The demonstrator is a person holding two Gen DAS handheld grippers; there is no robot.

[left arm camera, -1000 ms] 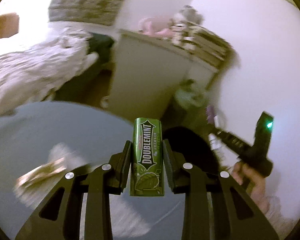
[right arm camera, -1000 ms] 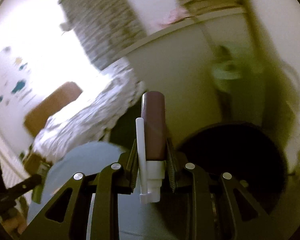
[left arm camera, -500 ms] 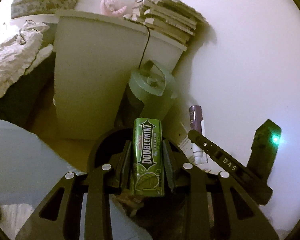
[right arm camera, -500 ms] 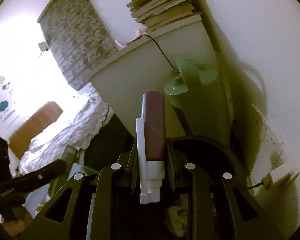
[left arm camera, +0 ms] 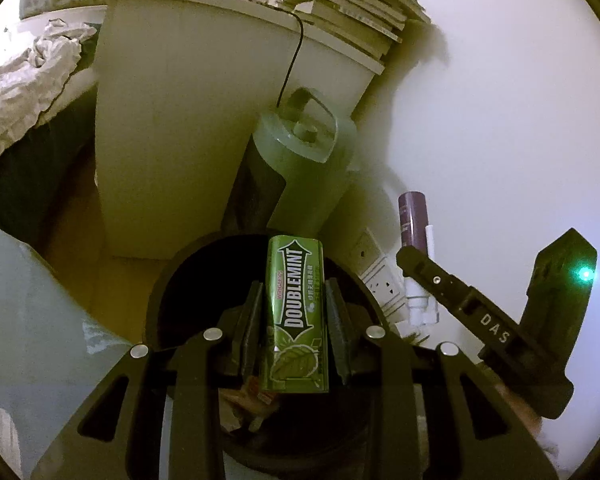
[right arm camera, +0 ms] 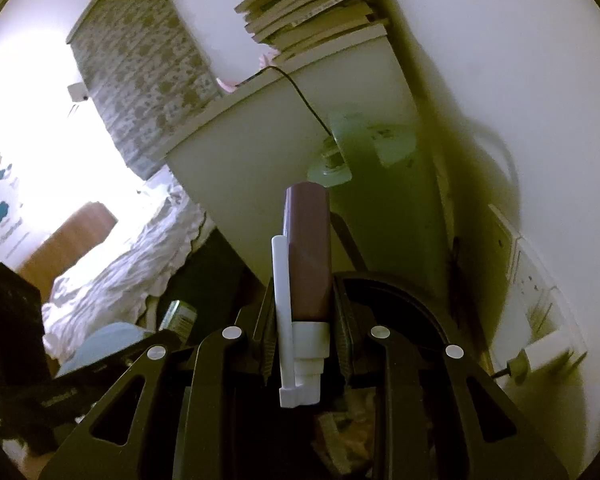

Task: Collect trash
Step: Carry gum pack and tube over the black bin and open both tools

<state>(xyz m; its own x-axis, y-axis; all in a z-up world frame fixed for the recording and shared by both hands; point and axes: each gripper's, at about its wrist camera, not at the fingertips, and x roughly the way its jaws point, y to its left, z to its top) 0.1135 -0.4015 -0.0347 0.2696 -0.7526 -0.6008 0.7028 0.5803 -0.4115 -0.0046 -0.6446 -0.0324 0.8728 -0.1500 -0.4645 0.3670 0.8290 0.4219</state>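
Observation:
My left gripper [left arm camera: 294,312] is shut on a green Doublemint gum pack [left arm camera: 296,312], held upright over the open black trash bin [left arm camera: 168,280] on the floor. My right gripper [right arm camera: 302,308] is shut on a maroon spray bottle [right arm camera: 308,256] with a white pump, over the same bin [right arm camera: 412,296]. The bottle also shows in the left wrist view [left arm camera: 412,220] at the right. Crumpled trash [left arm camera: 248,396] lies inside the bin. The gum pack's top [right arm camera: 180,314] shows at the left of the right wrist view.
A white cabinet [left arm camera: 196,128] with stacked books [left arm camera: 348,4] stands behind the bin. A green handled container [left arm camera: 300,168] leans beside it. A wall socket [left arm camera: 380,276] is at the right. A bed with rumpled bedding [left arm camera: 24,80] is at the left.
Both grippers have swung from over the grey surface toward the bin and now hover over its opening. Both still hold their items.

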